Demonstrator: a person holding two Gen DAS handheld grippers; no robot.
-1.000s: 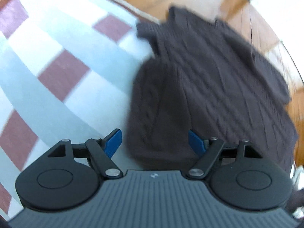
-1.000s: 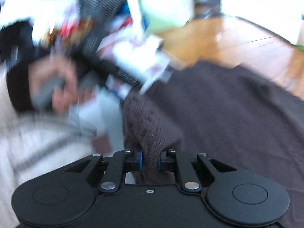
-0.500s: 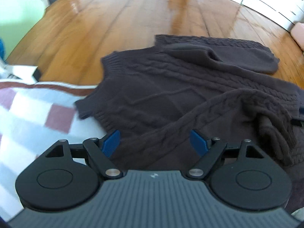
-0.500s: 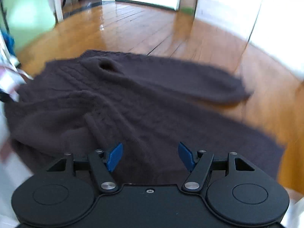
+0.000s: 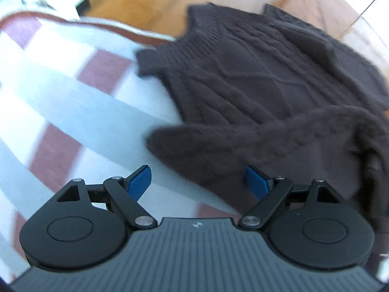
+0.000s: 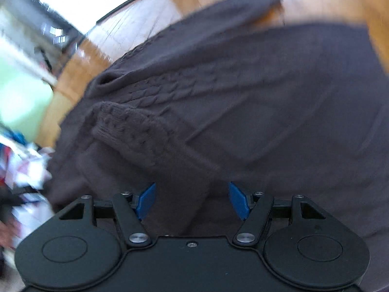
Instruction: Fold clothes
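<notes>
Jaws: both pairs are standing wide apart with nothing between the blue pads; the left gripper (image 5: pixel 198 182) is hanging over the near edge of the dark brown cable-knit sweater (image 5: pixel 279 92), and the right gripper (image 6: pixel 192 200) is hovering above its body, gripping nothing.
Sweater: it is lying spread out, partly on the white, pale-blue and maroon checked blanket (image 5: pixel 68 92) and partly on the glossy wooden floor (image 5: pixel 150 7); one sleeve (image 6: pixel 128 131) is lying folded across the front.
Step in hand: I am judging that I am lining up for the next fold, with the other sleeve or a side edge yet to come in.
Doing it well: I am aiming to pinch a single edge of the knit, low and square, lifting both hands together so the thick fabric is not bunching.
Writing: I am finding no readable brand or label; both views are blurred.
</notes>
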